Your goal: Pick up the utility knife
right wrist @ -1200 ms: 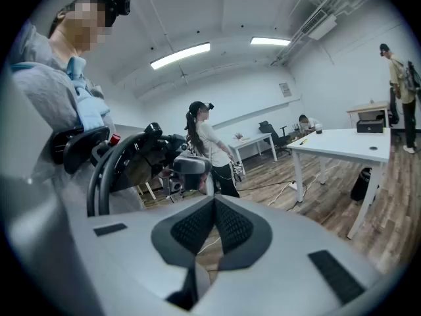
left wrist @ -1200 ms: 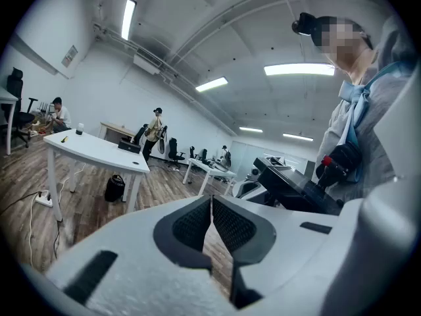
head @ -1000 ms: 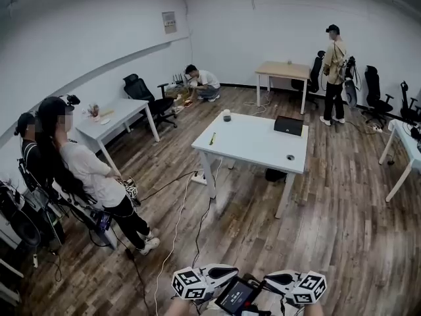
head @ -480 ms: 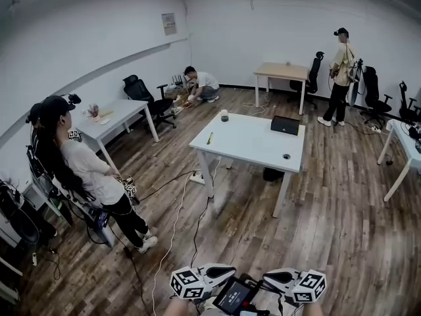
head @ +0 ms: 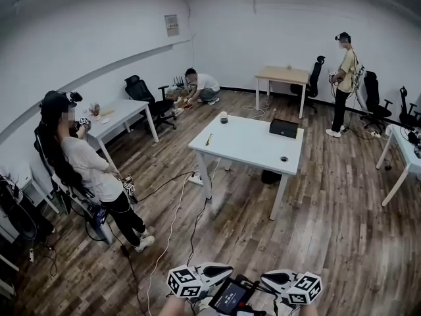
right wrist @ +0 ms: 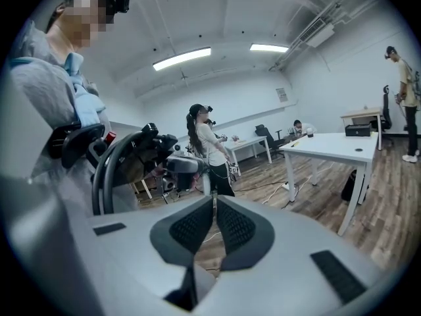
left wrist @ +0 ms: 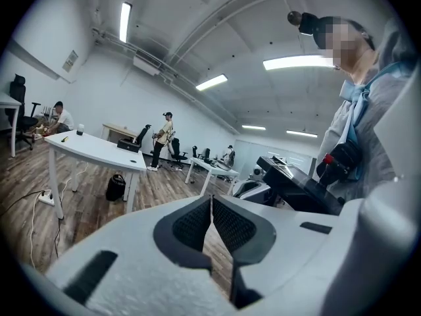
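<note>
White table (head: 253, 145) — utility knife (head: 209, 139) atop (left claw (left wrist: 211, 201), right claw (right wrist: 214, 201) closed).

At the head view's bottom edge the left gripper (head: 219, 272) and right gripper (head: 276, 279) are cut off just below their marker cubes (head: 186, 283); a slim yellowish thing (head: 208, 139) on the white table (head: 253, 149) is too small to name; the clutter (head: 181, 97) beside the crouching person (head: 202, 83) can't be made out.

light: bright, ceiling strips (left wrist: 299, 62) | edges: fisheye-bent, dark corners | foreground: soft
</note>
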`<action>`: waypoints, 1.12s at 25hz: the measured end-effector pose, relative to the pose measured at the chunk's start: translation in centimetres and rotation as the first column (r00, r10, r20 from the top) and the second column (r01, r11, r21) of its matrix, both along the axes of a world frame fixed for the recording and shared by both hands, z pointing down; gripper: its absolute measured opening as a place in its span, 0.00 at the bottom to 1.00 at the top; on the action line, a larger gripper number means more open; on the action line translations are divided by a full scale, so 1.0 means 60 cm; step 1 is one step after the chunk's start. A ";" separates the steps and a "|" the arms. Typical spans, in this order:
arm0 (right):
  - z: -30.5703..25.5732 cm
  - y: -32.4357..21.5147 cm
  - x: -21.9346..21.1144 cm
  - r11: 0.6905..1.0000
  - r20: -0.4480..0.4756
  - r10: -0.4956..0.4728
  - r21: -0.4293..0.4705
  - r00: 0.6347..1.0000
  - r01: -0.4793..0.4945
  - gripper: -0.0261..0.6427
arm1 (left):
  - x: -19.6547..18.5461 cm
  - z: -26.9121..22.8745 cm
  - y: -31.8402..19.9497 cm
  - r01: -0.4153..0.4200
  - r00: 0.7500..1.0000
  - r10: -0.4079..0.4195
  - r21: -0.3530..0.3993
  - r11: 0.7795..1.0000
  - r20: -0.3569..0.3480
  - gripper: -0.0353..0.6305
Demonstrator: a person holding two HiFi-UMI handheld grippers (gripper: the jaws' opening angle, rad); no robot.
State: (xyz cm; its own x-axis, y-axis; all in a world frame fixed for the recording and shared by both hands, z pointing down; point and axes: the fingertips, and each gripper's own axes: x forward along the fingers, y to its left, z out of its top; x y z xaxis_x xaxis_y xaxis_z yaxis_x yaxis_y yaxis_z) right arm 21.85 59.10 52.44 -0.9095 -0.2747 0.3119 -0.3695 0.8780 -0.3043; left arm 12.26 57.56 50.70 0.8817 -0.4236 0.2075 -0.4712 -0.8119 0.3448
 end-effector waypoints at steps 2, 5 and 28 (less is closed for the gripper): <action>-0.001 0.002 0.006 1.000 0.004 0.003 0.000 1.000 -0.003 0.08 | 0.004 -0.001 0.002 0.003 1.000 -0.003 0.003 1.000 -0.001 0.08; -0.003 0.000 0.009 1.000 0.020 0.005 -0.006 1.000 -0.005 0.08 | 0.005 -0.003 0.004 0.007 1.000 -0.007 0.005 1.000 -0.006 0.08; 0.015 -0.168 -0.120 0.994 -0.005 -0.092 -0.056 0.996 0.092 0.08 | -0.110 0.032 -0.171 0.054 0.998 -0.055 -0.025 0.998 -0.022 0.08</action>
State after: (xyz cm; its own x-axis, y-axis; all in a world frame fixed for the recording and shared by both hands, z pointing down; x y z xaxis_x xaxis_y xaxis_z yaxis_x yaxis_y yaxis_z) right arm 14.63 49.04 53.32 -0.9279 -0.1719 0.3310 -0.2903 0.8901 -0.3514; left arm 5.64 47.28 52.64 0.8621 -0.4663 0.1986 -0.5064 -0.7766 0.3748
